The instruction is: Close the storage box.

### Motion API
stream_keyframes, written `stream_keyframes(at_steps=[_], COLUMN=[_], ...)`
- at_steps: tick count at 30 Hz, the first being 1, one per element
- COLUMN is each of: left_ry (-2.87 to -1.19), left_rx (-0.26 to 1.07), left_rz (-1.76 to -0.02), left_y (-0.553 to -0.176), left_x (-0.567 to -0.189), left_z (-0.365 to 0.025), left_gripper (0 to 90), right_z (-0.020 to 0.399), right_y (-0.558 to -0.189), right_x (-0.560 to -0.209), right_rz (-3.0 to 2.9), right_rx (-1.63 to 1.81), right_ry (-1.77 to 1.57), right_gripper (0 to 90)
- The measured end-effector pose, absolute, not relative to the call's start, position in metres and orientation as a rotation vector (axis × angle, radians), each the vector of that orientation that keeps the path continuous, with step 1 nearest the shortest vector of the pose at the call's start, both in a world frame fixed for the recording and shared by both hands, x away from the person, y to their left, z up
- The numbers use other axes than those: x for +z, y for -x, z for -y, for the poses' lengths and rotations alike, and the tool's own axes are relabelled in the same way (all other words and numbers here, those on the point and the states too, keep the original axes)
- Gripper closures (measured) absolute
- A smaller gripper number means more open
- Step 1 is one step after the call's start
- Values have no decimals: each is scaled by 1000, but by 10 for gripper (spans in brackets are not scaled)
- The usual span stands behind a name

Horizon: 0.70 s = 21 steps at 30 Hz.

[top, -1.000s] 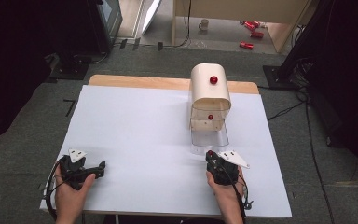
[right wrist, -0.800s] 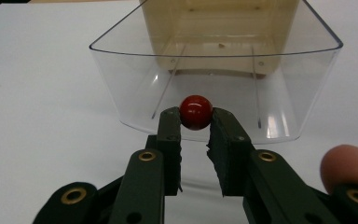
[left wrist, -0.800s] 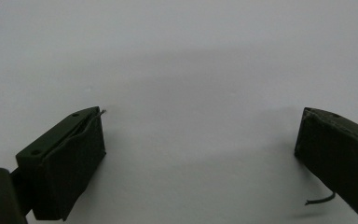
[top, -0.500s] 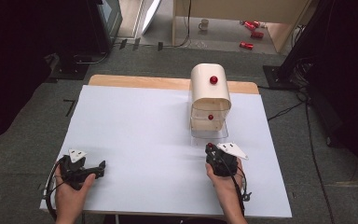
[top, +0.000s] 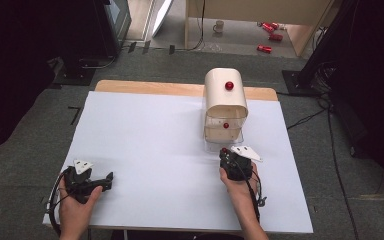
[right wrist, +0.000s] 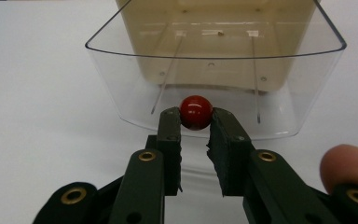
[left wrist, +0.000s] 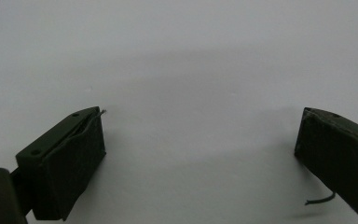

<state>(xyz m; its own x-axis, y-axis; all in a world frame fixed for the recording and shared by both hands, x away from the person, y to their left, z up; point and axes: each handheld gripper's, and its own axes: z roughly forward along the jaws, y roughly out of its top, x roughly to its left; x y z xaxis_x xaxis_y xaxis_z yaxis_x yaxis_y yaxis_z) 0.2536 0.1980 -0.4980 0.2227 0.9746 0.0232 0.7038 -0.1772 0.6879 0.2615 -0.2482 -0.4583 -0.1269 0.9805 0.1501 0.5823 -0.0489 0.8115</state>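
A cream box (top: 225,95) with a red knob (top: 229,85) on top stands at the back right of the white table (top: 145,130). Its clear drawer (top: 223,136) (right wrist: 121,70) sticks out toward me. My right gripper (top: 225,151) (right wrist: 196,115) is at the drawer's front, jaws shut on its red knob (right wrist: 196,112). Another red knob (top: 225,125) shows on the box front behind the drawer. My left gripper (top: 109,181) (left wrist: 200,140) lies at the table's front left, open, with nothing between its jaws.
A wooden edge (top: 180,89) of the table shows behind the white sheet. Beyond it on the floor are a cup (top: 219,25), red cans (top: 270,30), black stands and cables.
My right gripper has moved forward to the drawer front and now has the red knob between its jaws. The left gripper and the box have stayed put.
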Motion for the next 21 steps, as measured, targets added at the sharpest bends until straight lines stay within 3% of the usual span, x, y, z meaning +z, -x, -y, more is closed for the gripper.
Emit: stream_keyframes(at_steps=[21], left_ry=[-1951], left_rx=[641], left_rz=[-1541], left_y=[-254], left_x=[-498], left_z=[-198], left_gripper=[15], right_z=[248], right_y=[-297], right_x=[-466], right_rz=[-1747], right_rx=[1022], right_ry=[-1682], right_gripper=[757])
